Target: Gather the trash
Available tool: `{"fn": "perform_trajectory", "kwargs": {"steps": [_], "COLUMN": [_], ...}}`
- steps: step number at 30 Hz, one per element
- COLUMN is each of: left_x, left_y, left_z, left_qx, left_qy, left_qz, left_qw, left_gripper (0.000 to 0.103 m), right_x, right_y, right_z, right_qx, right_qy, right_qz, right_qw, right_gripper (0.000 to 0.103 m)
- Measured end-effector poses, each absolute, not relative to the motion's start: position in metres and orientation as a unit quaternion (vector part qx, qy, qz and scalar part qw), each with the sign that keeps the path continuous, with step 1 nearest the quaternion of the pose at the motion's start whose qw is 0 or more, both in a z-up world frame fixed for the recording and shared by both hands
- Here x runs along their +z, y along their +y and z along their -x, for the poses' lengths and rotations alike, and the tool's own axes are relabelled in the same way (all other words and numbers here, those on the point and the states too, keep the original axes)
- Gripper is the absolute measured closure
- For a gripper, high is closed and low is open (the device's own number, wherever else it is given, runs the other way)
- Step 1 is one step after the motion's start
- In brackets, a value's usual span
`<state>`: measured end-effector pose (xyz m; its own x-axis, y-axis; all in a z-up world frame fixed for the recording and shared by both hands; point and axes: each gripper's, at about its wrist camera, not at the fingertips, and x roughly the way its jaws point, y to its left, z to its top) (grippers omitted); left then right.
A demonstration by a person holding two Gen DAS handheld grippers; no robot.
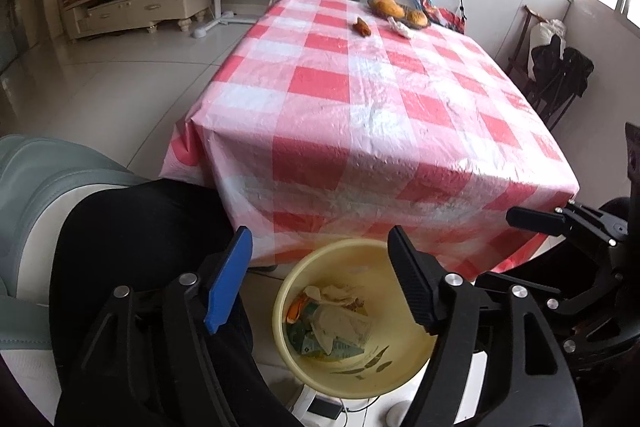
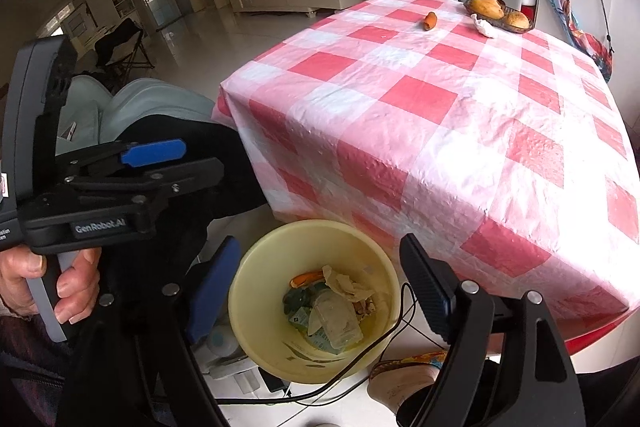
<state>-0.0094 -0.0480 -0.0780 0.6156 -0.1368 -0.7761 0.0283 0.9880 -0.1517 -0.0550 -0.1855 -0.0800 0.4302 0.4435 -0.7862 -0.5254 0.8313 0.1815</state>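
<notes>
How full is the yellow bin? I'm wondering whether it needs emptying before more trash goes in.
Mostly empty. The yellow bin holds only a shallow layer of trash at its bottom; bare inner wall shows above it.

Your right gripper (image 1: pixel 532 223) is cut off by the frame's right edge. The bin (image 2: pixel 256 267) holds crumpled scraps too jumbled to identify. The table (image 2: pixel 440 131) hides its own legs beneath the cloth.
</notes>
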Motion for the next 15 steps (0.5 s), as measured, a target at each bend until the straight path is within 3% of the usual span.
{"fn": "perform_trajectory", "kwargs": {"steps": [15], "left_x": [-0.0772], "left_y": [-0.0480], "left_z": [0.0110], "left_qx": [-0.043], "left_qy": [0.426], "left_qz": [0.065], "left_qw": [0.901], "left_gripper": [0.031], "right_x": [-0.0797], "right_y": [-0.1853], "right_z": [0.0555], "right_qx": [0.285], "right_qy": [0.448], "right_qz": [0.046], "right_qw": [0.846], "right_gripper": [0.025]}}
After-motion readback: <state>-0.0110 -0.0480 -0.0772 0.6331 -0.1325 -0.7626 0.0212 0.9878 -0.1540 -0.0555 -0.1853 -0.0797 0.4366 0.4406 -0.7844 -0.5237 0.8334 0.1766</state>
